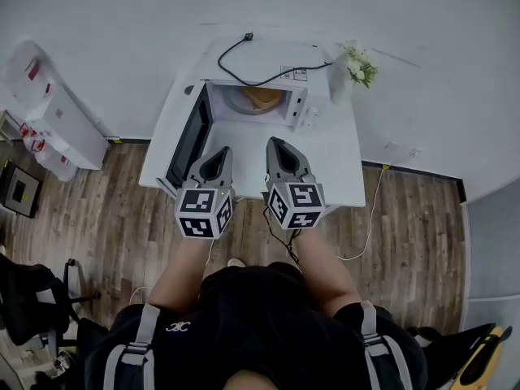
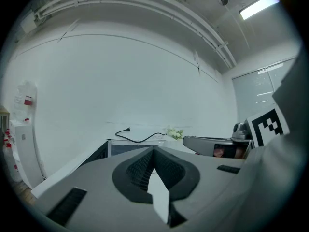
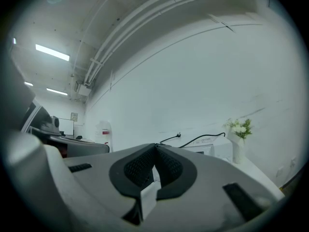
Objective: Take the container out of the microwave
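I'm looking down on a plain white wall, a wood-plank floor (image 1: 106,218) and a white counter (image 1: 341,165) pushed against the wall. At nine o'clock of the counter stands a low white cabinet (image 1: 69,124).

On the counter is a white microwave (image 1: 296,104) with its dark-glazed door (image 1: 188,140) swung wide towards eight o'clock. A black cable (image 1: 260,78) loops over its flat top.

My left hand-held gripper (image 1: 218,154) hangs just short of the door's free edge. Its grey jaws are pressed together with nothing between the ribbed black pads. The right hand-held gripper (image 1: 276,143) beside it is also pressed together and empty, its tip at the front of the open cavity.

The container (image 1: 262,98) sits inside the microwave, at twelve o'clock of the right hand-held gripper. It is a round, shallow, tan shape on the cavity floor. I can't tell its material.

I judge it light and rigid, probably smooth-walled, so it may slide on the pads. The near rim, facing six o'clock, looks like the best place to pinch. If there is anything in it, it should come out level.

At two o'clock of the microwave stands a white vase with pale flowers (image 1: 351,70), close enough to knock.
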Motion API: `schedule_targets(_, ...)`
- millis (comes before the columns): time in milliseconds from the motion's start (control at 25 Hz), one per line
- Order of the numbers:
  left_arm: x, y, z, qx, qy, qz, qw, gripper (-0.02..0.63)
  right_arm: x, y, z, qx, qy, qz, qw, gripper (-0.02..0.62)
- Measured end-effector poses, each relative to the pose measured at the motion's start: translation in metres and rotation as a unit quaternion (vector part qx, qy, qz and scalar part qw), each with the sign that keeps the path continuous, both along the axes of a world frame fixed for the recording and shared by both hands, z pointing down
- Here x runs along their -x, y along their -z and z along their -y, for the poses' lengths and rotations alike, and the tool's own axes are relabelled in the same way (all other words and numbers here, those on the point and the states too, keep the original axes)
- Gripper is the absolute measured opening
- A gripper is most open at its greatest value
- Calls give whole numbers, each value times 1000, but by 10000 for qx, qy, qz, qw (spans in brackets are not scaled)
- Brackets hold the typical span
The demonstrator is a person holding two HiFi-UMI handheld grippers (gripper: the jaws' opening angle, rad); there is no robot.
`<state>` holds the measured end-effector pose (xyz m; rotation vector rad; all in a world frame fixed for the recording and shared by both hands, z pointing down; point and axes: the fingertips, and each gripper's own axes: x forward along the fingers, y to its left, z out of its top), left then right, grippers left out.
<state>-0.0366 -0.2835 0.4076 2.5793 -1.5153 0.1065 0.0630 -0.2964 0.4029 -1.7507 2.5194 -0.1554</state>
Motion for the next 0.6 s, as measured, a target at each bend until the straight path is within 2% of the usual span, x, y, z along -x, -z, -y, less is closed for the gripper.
schedule_targets(160,2,-12,19,118,6,67,9999,8,-1,-12,26,63,-4,-245,9997,3)
schedule_targets(360,7,-26,43,190,69,116,9997,8,-2,-35,68,121,121,-977,9951,3)
schedule_targets(480,13,-31,59,186,200,111,9996,8,-1,-55,98,318,362,-1359,9895,5)
schedule_targets(600,15,-32,79,217,340,86,9991,8,-1,-77,134,523,544,-1983,9772,6)
